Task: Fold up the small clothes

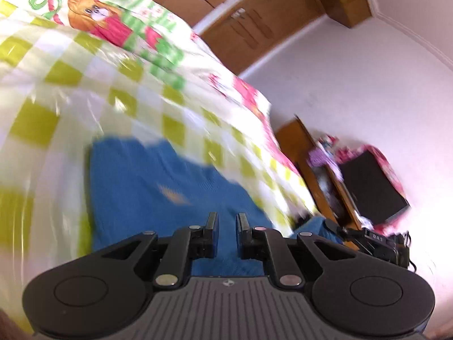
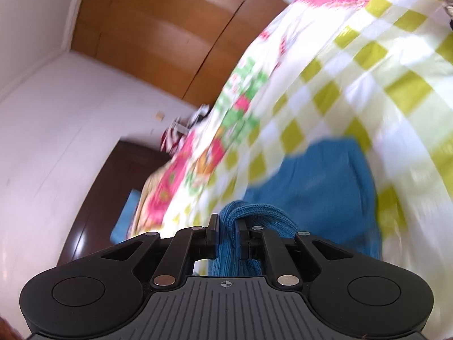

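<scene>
A blue knit garment [image 1: 147, 181] lies on a bed with a yellow-green checked, cartoon-print bedspread [image 1: 85, 70]. My left gripper [image 1: 227, 223] stands over the garment's near edge, jaws narrow, with blue fabric filling the gap between them. In the right wrist view my right gripper [image 2: 228, 225] is shut on a bunched fold of the same garment [image 2: 320, 181], and ribbed knit bulges above its fingers. The right gripper [image 1: 334, 226] also shows at the right of the left wrist view, holding a blue corner. Both views are motion-blurred.
Wooden wardrobe doors [image 1: 254, 28] stand behind the bed [image 2: 368, 70]. Beside the bed are a wooden cabinet [image 1: 300, 141] with small clutter and a black screen [image 1: 373, 187]. The right wrist view shows a white wall [image 2: 42, 141] and dark brown furniture [image 2: 113, 187].
</scene>
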A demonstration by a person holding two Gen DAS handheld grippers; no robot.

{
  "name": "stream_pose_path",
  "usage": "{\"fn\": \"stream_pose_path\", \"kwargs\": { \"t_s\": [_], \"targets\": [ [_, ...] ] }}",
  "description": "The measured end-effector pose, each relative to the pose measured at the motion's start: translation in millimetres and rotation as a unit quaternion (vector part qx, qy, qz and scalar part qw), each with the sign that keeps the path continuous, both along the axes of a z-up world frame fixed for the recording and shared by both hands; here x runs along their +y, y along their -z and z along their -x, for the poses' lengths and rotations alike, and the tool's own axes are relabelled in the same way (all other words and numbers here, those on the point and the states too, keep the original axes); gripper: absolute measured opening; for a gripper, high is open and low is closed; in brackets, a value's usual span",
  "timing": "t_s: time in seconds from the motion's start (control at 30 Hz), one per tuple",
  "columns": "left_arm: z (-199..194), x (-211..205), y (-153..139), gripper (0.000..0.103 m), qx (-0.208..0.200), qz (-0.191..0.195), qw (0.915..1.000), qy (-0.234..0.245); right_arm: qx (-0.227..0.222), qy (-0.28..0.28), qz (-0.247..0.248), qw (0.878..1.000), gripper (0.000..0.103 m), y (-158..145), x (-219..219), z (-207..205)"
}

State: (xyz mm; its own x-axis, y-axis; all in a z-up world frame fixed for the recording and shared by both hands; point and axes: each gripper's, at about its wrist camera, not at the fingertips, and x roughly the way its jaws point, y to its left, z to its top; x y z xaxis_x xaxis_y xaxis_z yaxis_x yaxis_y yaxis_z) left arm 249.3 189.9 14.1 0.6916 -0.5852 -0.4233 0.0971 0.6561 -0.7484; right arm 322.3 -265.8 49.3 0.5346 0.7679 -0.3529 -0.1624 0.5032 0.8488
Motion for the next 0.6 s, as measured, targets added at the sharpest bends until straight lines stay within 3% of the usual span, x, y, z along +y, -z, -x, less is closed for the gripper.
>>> {"fn": "stream_pose_path", "kwargs": {
  "t_s": [0.07,0.13,0.2,0.23,0.3,0.33,0.47,0.6],
  "targets": [
    [-23.6,11.9,12.7,0.026,0.015,-0.001,0.9993,-0.033,0.001,0.036,0.015,0.999,0.012,12.4,5.5,-33.8],
    [-29.1,18.3,24.2,0.026,0.029,0.009,0.9982,-0.051,0.035,0.052,0.009,0.998,0.015,32.2,10.3,-59.2],
    [-16.1,13.5,23.1,0.030,0.017,0.002,0.9995,-0.027,0.048,0.068,0.027,0.996,0.015,42.2,12.2,-64.9],
    [-6.6,8.3,20.6,0.034,0.011,-0.018,0.9997,-0.008,0.040,0.060,0.037,0.997,0.015,43.4,13.5,-62.6],
    [15.2,-6.8,17.8,0.057,0.007,-0.062,0.9976,0.032,0.025,0.046,0.062,0.997,0.024,44.5,13.3,-49.0],
    [24.8,-15.3,17.4,0.061,0.009,-0.082,0.9953,0.049,0.018,0.040,0.076,0.996,0.025,43.6,13.0,-40.6],
    [45.7,-44.8,21.0,0.064,0.024,-0.162,0.9810,0.105,-0.004,0.021,0.146,0.989,0.026,42.3,9.8,-11.8],
    [46.5,-59.9,27.9,0.067,0.035,-0.239,0.9629,0.121,-0.039,0.000,0.210,0.977,0.026,39.5,8.0,7.1]
  ]
}}
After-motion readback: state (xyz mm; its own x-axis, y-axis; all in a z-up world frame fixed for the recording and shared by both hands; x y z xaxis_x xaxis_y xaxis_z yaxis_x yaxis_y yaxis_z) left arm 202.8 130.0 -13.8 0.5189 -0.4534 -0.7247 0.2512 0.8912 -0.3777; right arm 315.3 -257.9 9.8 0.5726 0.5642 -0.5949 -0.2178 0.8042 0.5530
